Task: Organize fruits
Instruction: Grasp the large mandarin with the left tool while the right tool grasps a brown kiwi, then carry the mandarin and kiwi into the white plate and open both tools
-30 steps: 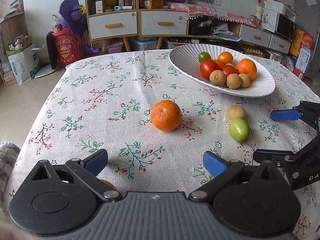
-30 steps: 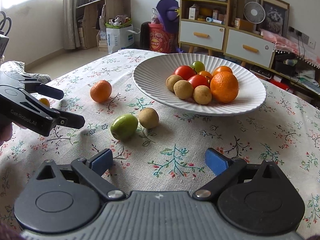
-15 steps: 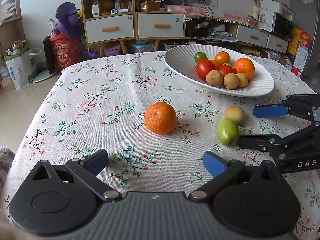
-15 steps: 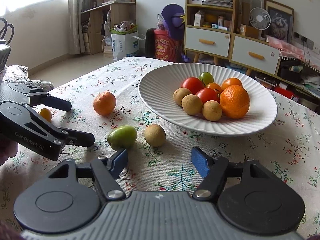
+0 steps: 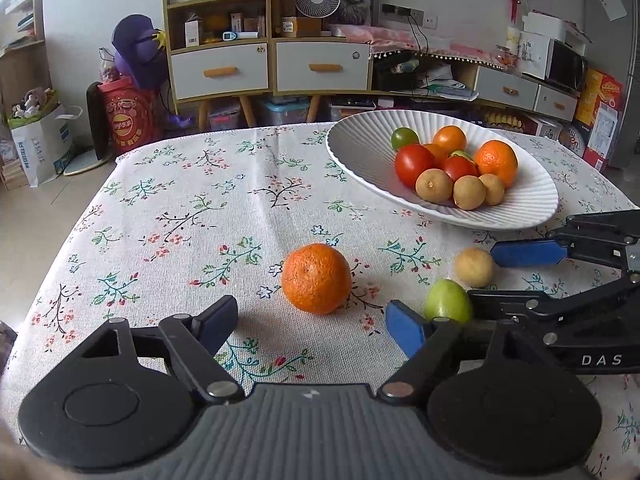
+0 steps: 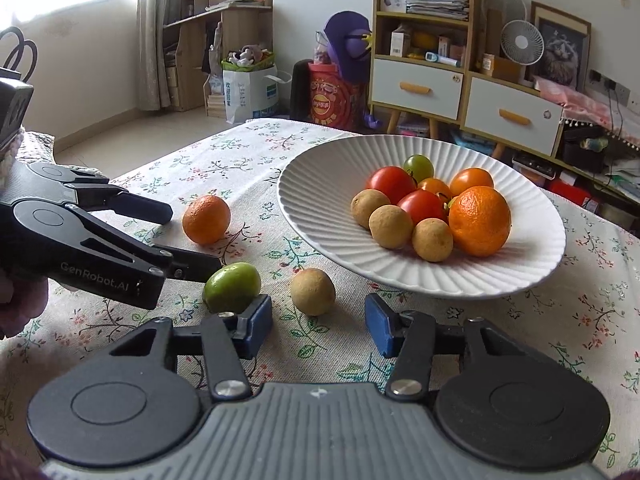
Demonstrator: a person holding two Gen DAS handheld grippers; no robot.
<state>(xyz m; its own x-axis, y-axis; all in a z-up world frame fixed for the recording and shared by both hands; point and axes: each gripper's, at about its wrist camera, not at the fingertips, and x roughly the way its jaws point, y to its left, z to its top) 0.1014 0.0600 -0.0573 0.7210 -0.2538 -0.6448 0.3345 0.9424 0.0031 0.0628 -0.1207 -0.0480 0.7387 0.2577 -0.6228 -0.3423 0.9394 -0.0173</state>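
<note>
right tool (image 6: 318, 322) closing | brown fruit (image 6: 313, 291) between pads, untouched

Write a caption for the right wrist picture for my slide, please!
Closing right gripper lines up on a small brown fruit beside a white plate of fruit.

The right gripper (image 5: 472, 276) (lower finger) partly hides the green fruit (image 5: 447, 301).

Both grippers (image 5: 312, 320) (image 6: 319, 324) closing, empty.
</note>
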